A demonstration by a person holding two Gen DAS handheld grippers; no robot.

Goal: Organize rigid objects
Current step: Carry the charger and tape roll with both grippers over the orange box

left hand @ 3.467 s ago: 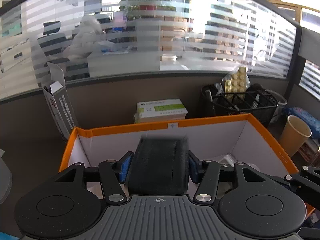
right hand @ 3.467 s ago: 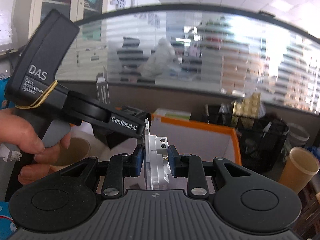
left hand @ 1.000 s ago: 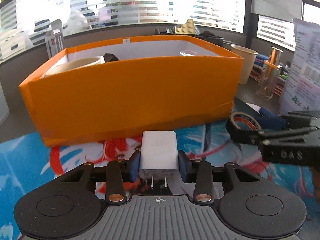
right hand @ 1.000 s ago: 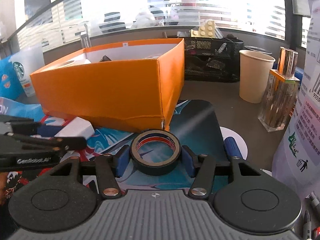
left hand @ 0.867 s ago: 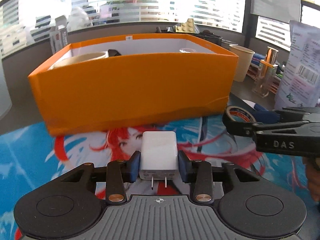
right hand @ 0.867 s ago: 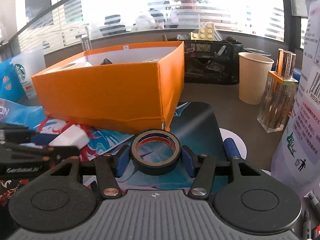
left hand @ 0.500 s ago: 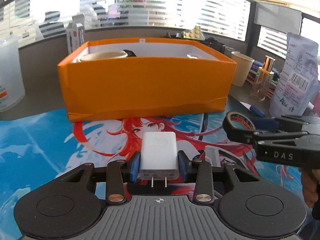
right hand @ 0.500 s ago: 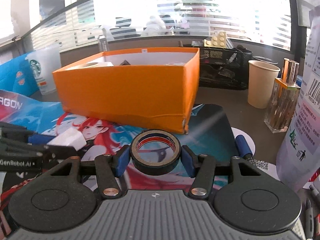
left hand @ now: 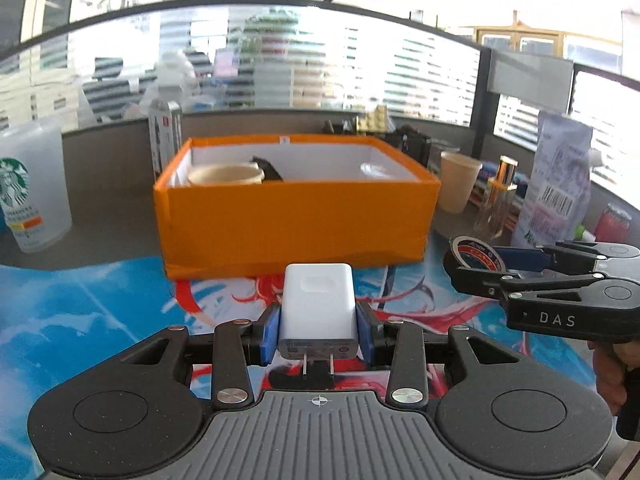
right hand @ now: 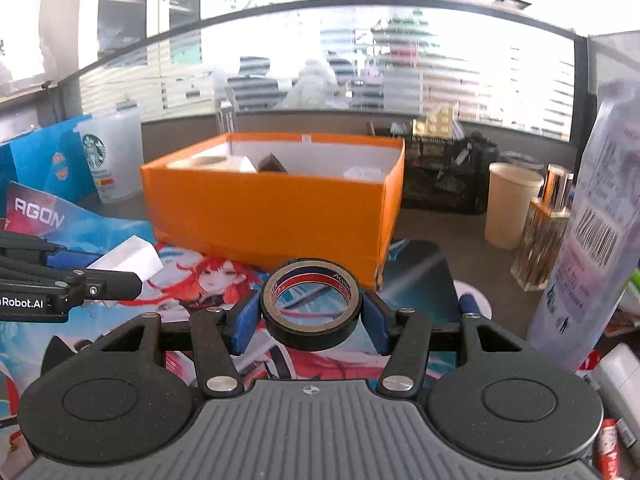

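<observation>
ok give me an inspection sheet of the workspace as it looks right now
Surface: grey desk under a blue and red printed anime mat.
Job's things: open orange cardboard box holding a beige paper cup, a dark object and something pale; white plug-in charger; black roll of tape.
Clutter: clear Starbucks cup, second beige paper cup, gold-capped glass bottle, barcode pouch, black mesh basket.
Grippers: left hand-held gripper shut on the charger, prongs toward camera; right hand-held gripper shut on the tape.
Cables: nothing seen.
Surroundings: striped frosted glass partition, office behind.
</observation>
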